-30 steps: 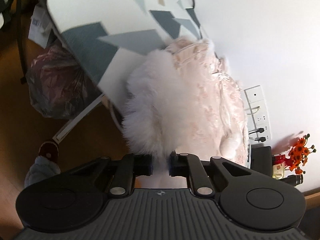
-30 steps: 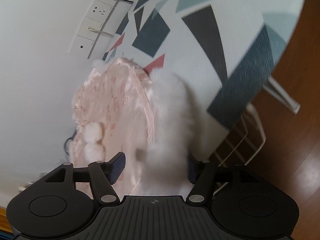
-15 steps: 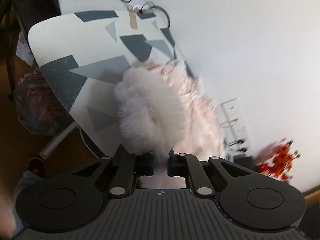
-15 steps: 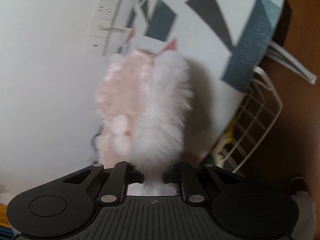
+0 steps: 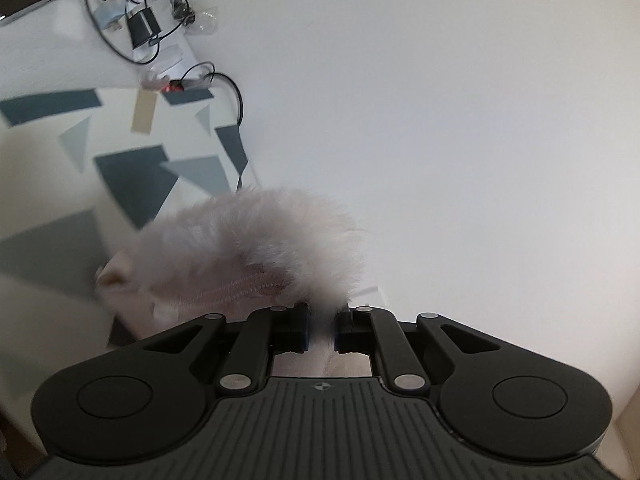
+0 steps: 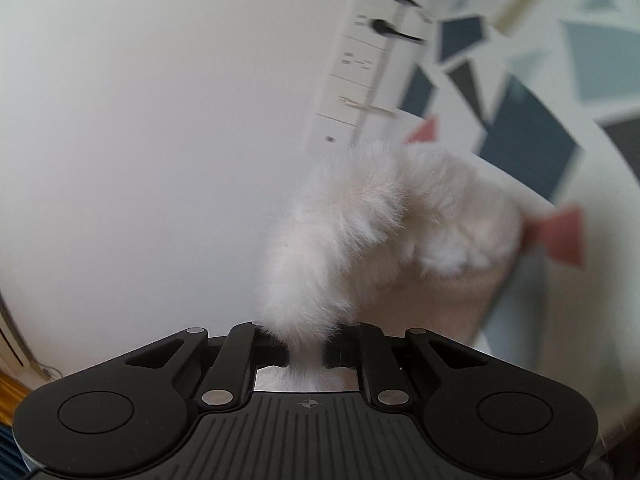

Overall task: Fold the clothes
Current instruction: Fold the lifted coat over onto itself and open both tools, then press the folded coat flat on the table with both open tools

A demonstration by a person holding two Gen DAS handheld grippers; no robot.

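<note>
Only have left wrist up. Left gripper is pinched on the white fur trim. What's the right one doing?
Observer: The right gripper is shut on the fur trim too, at another spot.
Operator: Anything behind it on that side?
Observer: A white wall outlet strip with two black plugs in it.
Operator: Table pattern the same over there?
Observer: Mostly grey and blue shapes, but the table also shows red patches beside the garment.
</note>
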